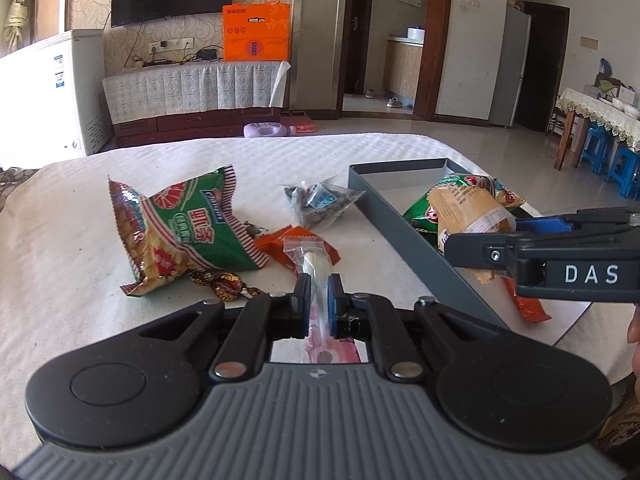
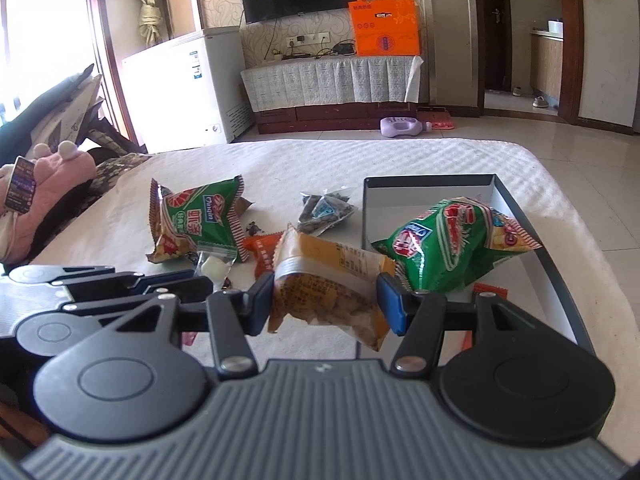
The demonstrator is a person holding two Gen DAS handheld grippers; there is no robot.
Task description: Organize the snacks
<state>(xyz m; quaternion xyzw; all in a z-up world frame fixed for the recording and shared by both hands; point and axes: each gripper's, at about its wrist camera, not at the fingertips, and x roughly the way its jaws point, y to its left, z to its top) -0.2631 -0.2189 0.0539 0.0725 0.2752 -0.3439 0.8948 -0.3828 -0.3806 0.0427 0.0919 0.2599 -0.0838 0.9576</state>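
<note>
Job partly done. Tray (image 2: 560,280) near right edge of bed (image 2: 400,156) holds one green bag (image 2: 452,248), one orange packet (image 2: 490,290).

Left tongs (image 1: 319,280) clenched on one clear candy stick (image 1: 309,264). Right tongs (image 2: 326,300) grasping one yellow bag (image 2: 324,280), not yet in tray.

Left on bed: one green chip bag (image 1: 180,224), one dark seed bag (image 1: 320,204), one orange snack (image 1: 288,240), few brown candies (image 1: 224,282).

1. "DAS" stands in white letters on the side of the right gripper (image 1: 472,246).
2. "Qinqin" is printed on the green snack bag (image 2: 200,220) lying on the white cloth.
3. Other print is too small to read.
</note>
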